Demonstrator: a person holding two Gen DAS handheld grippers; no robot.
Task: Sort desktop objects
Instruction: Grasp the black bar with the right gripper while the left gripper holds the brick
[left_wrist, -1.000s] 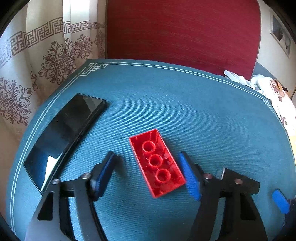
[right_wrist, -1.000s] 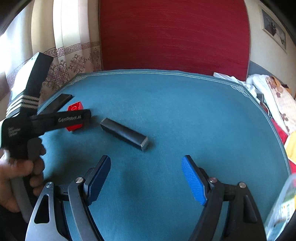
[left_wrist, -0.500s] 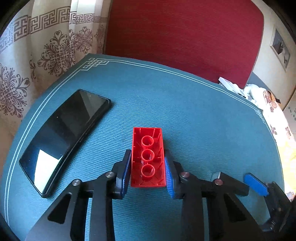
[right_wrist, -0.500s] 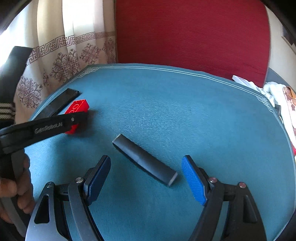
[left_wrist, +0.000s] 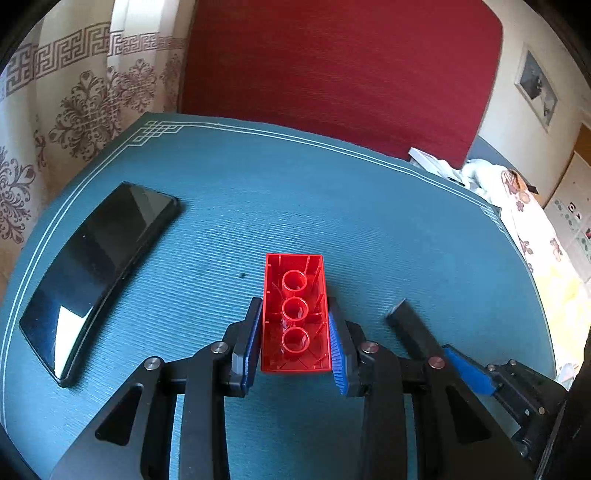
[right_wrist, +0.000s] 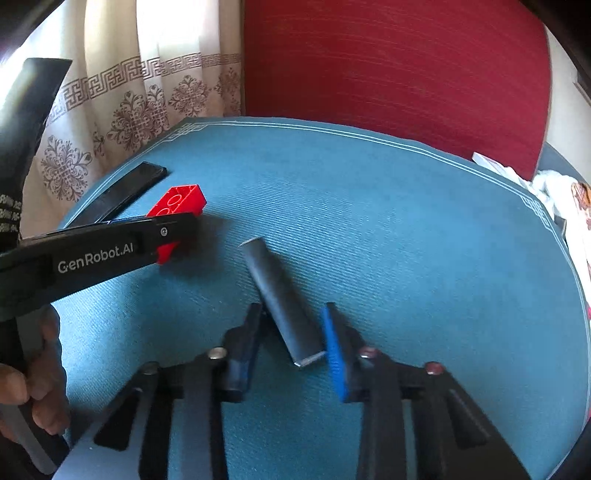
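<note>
A red brick (left_wrist: 295, 314) lies hollow side up on the teal mat (left_wrist: 332, 206), and my left gripper (left_wrist: 293, 312) is shut on its long sides. From the right wrist view the same red brick (right_wrist: 181, 199) pokes out beyond a left finger (right_wrist: 110, 251). A dark rectangular bar (right_wrist: 277, 291) lies slantwise between the jaws of my right gripper (right_wrist: 291, 314), which are closing; both pads touch it, the blue one at its near end. The left wrist view shows the bar (left_wrist: 410, 328) at lower right.
A black phone (left_wrist: 99, 269) lies face up near the mat's left edge, also seen as the phone (right_wrist: 122, 188) behind the brick. A patterned curtain (left_wrist: 74, 110) hangs at left, a red panel (left_wrist: 332, 66) behind. Crumpled cloth (left_wrist: 491, 177) lies past the right edge. A hand (right_wrist: 40, 398) grips the left handle.
My left gripper closed on the red brick, which turned straight between the pads. My right gripper moved over the dark bar and its jaws closed in from wide apart onto it.
</note>
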